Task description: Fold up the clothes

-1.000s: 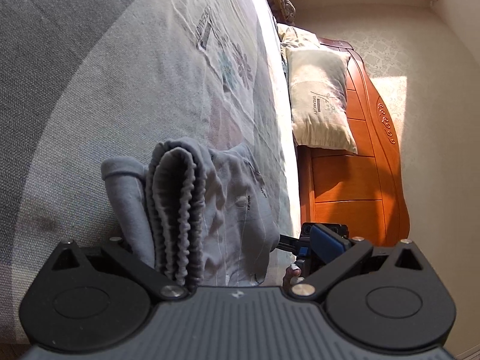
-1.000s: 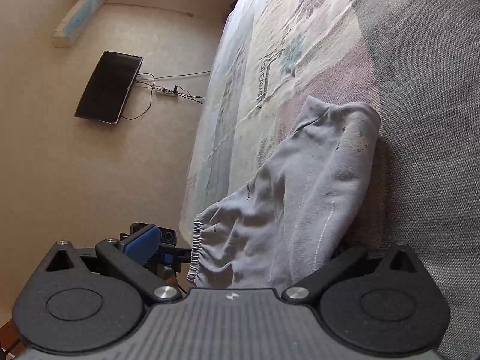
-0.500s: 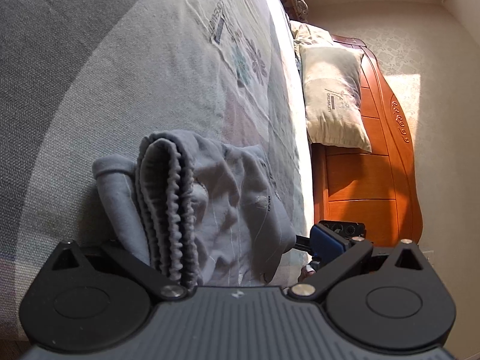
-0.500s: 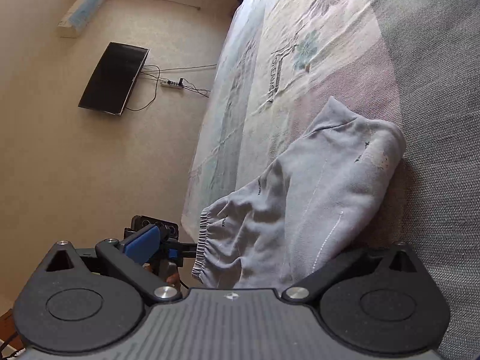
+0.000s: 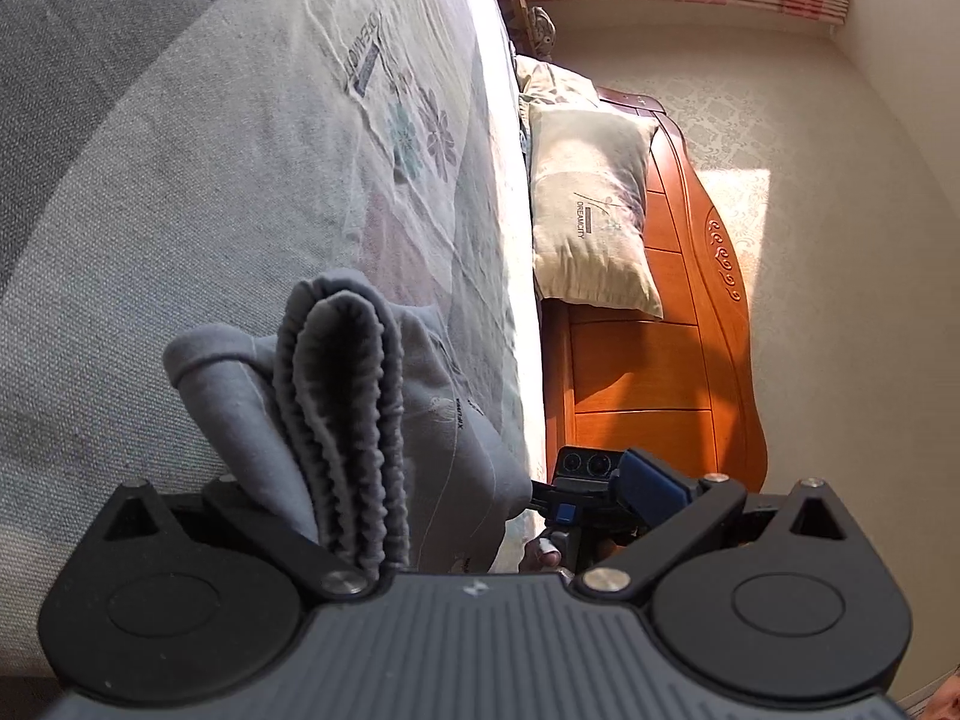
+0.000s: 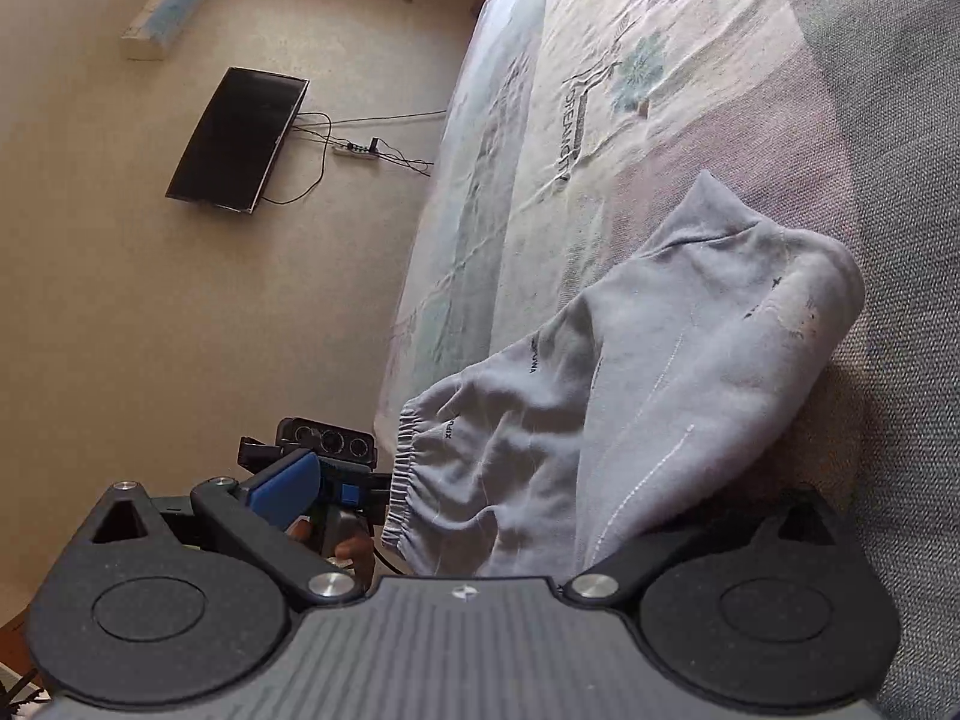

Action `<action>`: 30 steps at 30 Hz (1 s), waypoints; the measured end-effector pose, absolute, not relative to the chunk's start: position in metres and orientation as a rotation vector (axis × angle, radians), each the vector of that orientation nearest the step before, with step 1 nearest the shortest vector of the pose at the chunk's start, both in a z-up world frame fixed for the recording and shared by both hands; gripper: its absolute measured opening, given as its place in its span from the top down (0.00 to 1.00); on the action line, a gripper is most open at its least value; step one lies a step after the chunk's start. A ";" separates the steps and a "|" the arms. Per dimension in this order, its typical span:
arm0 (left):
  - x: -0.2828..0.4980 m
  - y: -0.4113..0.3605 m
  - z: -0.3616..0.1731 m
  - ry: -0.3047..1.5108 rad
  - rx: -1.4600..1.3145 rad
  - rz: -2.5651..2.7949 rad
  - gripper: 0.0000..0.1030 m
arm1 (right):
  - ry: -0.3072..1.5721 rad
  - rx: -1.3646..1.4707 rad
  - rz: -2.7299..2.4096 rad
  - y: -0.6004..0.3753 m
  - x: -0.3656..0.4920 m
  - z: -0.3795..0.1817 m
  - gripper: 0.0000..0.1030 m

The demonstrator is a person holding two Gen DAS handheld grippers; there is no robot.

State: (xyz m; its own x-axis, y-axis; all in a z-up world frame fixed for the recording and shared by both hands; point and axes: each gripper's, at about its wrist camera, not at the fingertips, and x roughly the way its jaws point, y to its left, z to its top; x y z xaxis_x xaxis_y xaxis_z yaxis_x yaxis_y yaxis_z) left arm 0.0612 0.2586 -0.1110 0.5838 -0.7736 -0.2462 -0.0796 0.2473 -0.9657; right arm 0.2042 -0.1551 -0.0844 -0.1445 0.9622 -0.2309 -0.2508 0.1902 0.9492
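Grey shorts [image 5: 384, 420] with a ruffled elastic waistband lie bunched on the bed, held at both ends. In the left wrist view my left gripper [image 5: 468, 516] has its jaws spread wide with the waistband end between them; whether it clamps the cloth is hidden. The right gripper shows beyond the cloth [image 5: 600, 480]. In the right wrist view the shorts [image 6: 660, 372] drape from the bed into my right gripper [image 6: 516, 522], whose jaws also stand wide around the cloth. The left gripper shows at lower left [image 6: 324, 462].
The bed sheet [image 5: 372, 138] is pale with flower prints and a grey outer band [image 6: 900, 120]. Pillows [image 5: 591, 210] lean on an orange wooden headboard [image 5: 678, 360]. A dark TV [image 6: 237, 141] and a power strip [image 6: 354, 149] are on the wall.
Both grippers have shifted slightly with the shorts; the cloth sits a little nearer and more bunched. The grip on it looks the same.
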 end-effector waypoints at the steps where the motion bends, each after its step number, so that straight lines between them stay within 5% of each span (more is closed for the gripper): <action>1: 0.062 0.258 -0.109 0.848 -1.251 -0.564 0.01 | 1.241 0.793 1.275 -0.157 0.204 -0.081 0.00; 18: 0.091 0.209 -0.073 0.845 -1.196 -0.656 0.01 | 1.131 0.807 1.260 -0.218 0.203 -0.041 0.00; 30: 0.157 0.095 -0.049 0.933 -1.088 -0.775 0.01 | 0.992 0.844 1.149 -0.334 0.198 -0.015 0.00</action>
State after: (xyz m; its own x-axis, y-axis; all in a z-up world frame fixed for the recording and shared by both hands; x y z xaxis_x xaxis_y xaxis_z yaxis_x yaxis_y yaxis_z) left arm 0.1573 0.0946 -0.0489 0.4133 -0.8796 -0.2355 0.0704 0.2887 -0.9548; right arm 0.1979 -0.3341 -0.0149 0.1101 0.9759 -0.1886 -0.3292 0.2149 0.9195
